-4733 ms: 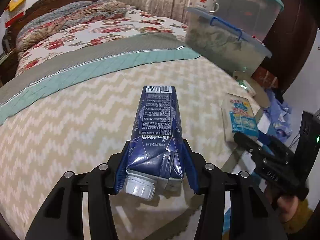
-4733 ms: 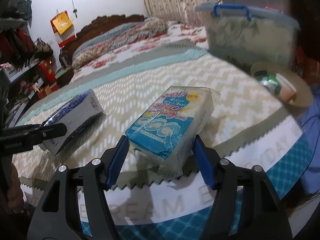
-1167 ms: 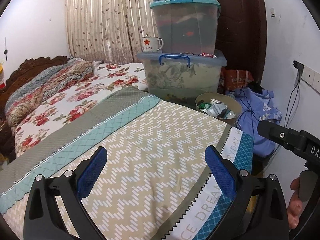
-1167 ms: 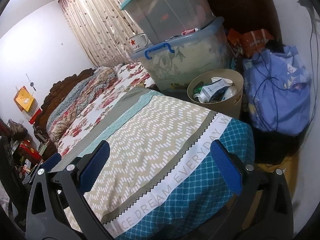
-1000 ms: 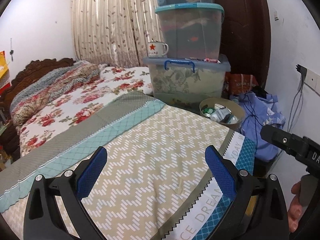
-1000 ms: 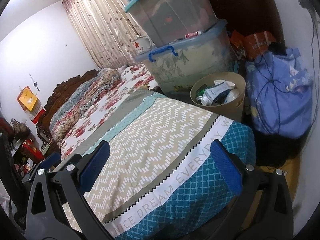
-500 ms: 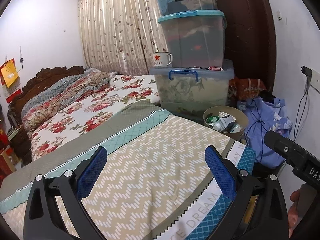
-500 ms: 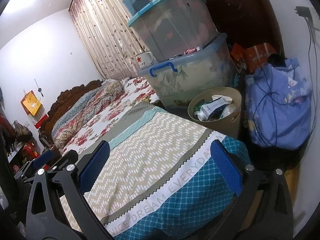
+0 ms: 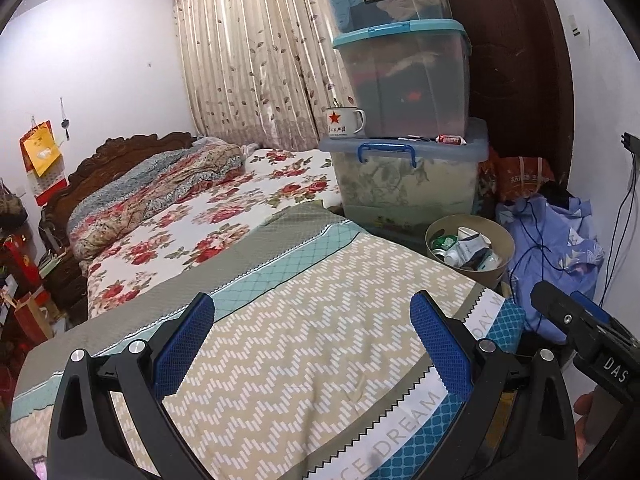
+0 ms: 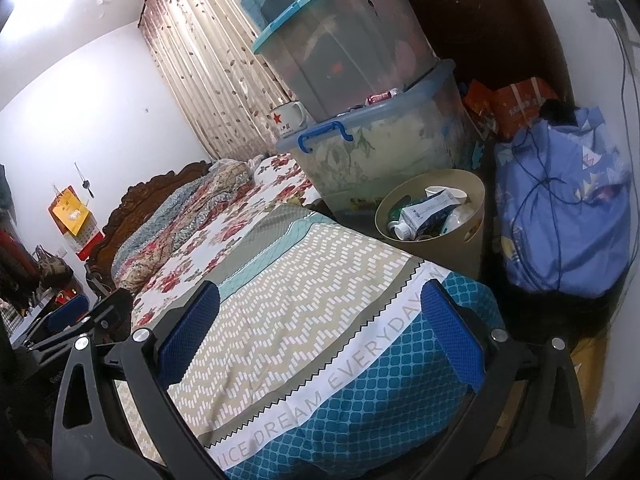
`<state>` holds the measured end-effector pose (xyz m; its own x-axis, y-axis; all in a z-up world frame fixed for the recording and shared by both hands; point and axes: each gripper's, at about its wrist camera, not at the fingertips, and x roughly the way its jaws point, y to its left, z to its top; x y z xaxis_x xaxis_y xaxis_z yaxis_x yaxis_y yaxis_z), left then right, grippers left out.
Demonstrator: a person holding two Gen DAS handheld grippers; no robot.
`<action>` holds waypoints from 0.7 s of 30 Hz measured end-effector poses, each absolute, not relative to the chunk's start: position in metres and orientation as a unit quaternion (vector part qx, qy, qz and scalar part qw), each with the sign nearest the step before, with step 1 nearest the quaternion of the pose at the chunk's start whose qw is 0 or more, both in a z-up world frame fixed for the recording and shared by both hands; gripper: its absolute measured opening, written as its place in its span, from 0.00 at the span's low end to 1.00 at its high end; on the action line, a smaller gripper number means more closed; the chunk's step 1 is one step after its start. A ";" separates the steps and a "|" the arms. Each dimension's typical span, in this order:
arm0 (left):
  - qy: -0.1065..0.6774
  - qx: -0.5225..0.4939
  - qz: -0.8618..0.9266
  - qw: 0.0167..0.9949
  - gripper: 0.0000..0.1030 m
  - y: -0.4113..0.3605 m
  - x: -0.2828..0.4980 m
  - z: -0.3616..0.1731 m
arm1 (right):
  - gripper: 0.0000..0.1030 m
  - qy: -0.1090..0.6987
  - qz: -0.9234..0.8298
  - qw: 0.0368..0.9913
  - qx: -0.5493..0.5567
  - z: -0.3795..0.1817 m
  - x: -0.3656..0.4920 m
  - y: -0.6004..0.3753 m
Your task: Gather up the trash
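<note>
A tan round waste bin (image 9: 505, 241) stands on the floor past the bed's foot corner, also in the right wrist view (image 10: 468, 236). It holds a milk carton (image 10: 426, 212), a green can and other packaging. My left gripper (image 9: 312, 336) is open and empty above the zigzag bedspread (image 9: 304, 344). My right gripper (image 10: 320, 328) is open and empty over the bed's blue foot end (image 10: 360, 408). The right gripper also shows at the right edge of the left wrist view (image 9: 580, 328). No trash shows on the bed.
Stacked clear storage boxes (image 9: 408, 176) with an enamel mug (image 9: 344, 122) stand behind the bin. A blue cloth bundle with cables (image 10: 560, 216) lies right of the bin by the wall. A floral quilt (image 9: 224, 216) covers the far bed; a dark door (image 9: 516, 60) is behind.
4.7 s ago my left gripper held a milk carton and my right a snack packet; now both are open and empty. Over the last second both cameras have pulled back and up from the bed.
</note>
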<state>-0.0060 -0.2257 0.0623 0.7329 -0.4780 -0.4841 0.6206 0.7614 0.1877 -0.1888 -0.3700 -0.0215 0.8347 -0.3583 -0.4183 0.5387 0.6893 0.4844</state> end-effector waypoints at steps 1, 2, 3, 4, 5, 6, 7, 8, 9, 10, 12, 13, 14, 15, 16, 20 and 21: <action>0.208 0.168 -0.298 0.916 0.92 -0.225 -0.007 0.064 | 0.97 0.146 -0.246 0.907 0.309 -0.022 -0.190 -0.371; 0.208 0.165 -0.299 0.916 0.92 -0.225 -0.007 0.065 | 0.97 0.144 -0.246 0.907 0.310 -0.023 -0.191 -0.373; 0.209 0.161 -0.303 0.916 0.92 -0.224 -0.008 0.067 | 0.97 0.143 -0.246 0.907 0.311 -0.024 -0.192 -0.374; 0.209 0.159 -0.306 0.915 0.92 -0.224 -0.008 0.069 | 0.97 0.143 -0.246 0.906 0.313 -0.024 -0.192 -0.375; 0.207 0.157 -0.305 0.916 0.92 -0.223 -0.009 0.070 | 0.97 0.143 -0.245 0.906 0.314 -0.025 -0.192 -0.375; 0.203 0.157 -0.304 0.918 0.92 -0.223 -0.011 0.072 | 0.97 0.144 -0.245 0.906 0.315 -0.026 -0.192 -0.376; 0.197 0.156 -0.302 0.920 0.92 -0.221 -0.012 0.073 | 0.97 0.145 -0.245 0.905 0.316 -0.027 -0.192 -0.377; 0.195 0.156 -0.301 0.920 0.92 -0.221 -0.013 0.074 | 0.97 0.146 -0.245 0.904 0.318 -0.027 -0.192 -0.378; 0.192 0.156 -0.301 0.921 0.92 -0.220 -0.014 0.074 | 0.97 0.148 -0.245 0.903 0.320 -0.028 -0.191 -0.379; 0.190 0.155 -0.302 0.921 0.92 -0.219 -0.015 0.075 | 0.97 0.149 -0.245 0.903 0.321 -0.028 -0.191 -0.380; 0.188 0.155 -0.303 0.921 0.92 -0.218 -0.016 0.075 | 0.97 0.150 -0.245 0.902 0.321 -0.028 -0.190 -0.380; 0.187 0.156 -0.302 0.922 0.92 -0.218 -0.016 0.075 | 0.97 0.151 -0.245 0.903 0.319 -0.028 -0.189 -0.378; 0.187 0.156 -0.301 0.922 0.92 -0.217 -0.015 0.075 | 0.97 0.151 -0.245 0.903 0.319 -0.028 -0.190 -0.379; 0.188 0.155 -0.300 0.922 0.92 -0.217 -0.015 0.076 | 0.97 0.151 -0.244 0.903 0.318 -0.028 -0.190 -0.378; 0.189 0.154 -0.299 0.922 0.92 -0.215 -0.014 0.076 | 0.97 0.152 -0.243 0.904 0.317 -0.028 -0.189 -0.377; 0.189 0.144 -0.294 0.926 0.92 -0.208 -0.012 0.079 | 0.97 0.153 -0.241 0.905 0.316 -0.028 -0.188 -0.377; 0.188 0.142 -0.293 0.926 0.92 -0.207 -0.012 0.080 | 0.97 0.153 -0.240 0.905 0.316 -0.028 -0.188 -0.377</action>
